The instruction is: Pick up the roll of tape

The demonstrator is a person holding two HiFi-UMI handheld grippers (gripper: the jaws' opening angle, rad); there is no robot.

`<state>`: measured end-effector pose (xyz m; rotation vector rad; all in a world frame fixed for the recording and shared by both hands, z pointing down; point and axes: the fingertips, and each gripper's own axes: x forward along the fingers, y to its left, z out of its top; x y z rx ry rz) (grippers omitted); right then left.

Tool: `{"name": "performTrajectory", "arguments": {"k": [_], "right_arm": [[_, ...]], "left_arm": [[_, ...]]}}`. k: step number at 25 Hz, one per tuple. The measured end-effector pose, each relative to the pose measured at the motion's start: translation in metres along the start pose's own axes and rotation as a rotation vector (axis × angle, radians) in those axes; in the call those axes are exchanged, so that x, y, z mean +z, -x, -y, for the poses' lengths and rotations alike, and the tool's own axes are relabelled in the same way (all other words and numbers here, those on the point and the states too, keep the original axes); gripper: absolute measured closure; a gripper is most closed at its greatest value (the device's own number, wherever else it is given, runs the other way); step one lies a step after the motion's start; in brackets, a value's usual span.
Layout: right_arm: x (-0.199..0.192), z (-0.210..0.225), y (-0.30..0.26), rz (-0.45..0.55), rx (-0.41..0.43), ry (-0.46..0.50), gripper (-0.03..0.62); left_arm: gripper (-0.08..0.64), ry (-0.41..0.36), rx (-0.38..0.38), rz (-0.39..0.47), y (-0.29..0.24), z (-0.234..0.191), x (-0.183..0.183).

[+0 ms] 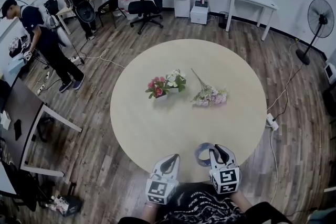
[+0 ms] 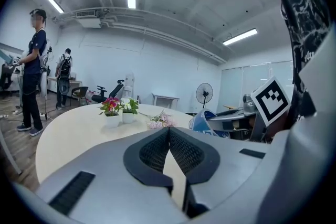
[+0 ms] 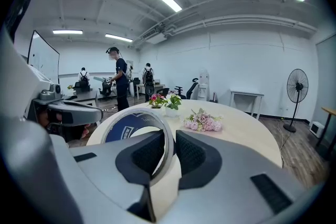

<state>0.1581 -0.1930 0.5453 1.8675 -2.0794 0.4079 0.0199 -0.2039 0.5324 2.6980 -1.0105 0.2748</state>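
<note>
Blue-cored roll of tape, pale rim, upright in right tool

bench: smooth, matt, pale top, laminate-looking
floor: wood planks, grey-brown, slight sheen
roll of tape: thin smooth pale band, blue printed inner face
left tool, right tool: matt grey plastic shells, black finely ribbed pads

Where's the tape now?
The tape is clamped in the right gripper at the table's near edge, right of the left gripper in the head view.
</note>
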Motion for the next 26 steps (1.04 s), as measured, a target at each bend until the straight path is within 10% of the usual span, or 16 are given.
{"name": "performTrajectory", "arguments": {"k": [26], "right_arm": [[-0.0055,0.0028,-0.0072,-0.034,0.020,0.006,0.523]], "left_arm": [[0.539,0.006,0.024,-0.015,0.0000,-0.0082,-0.0031]]}}
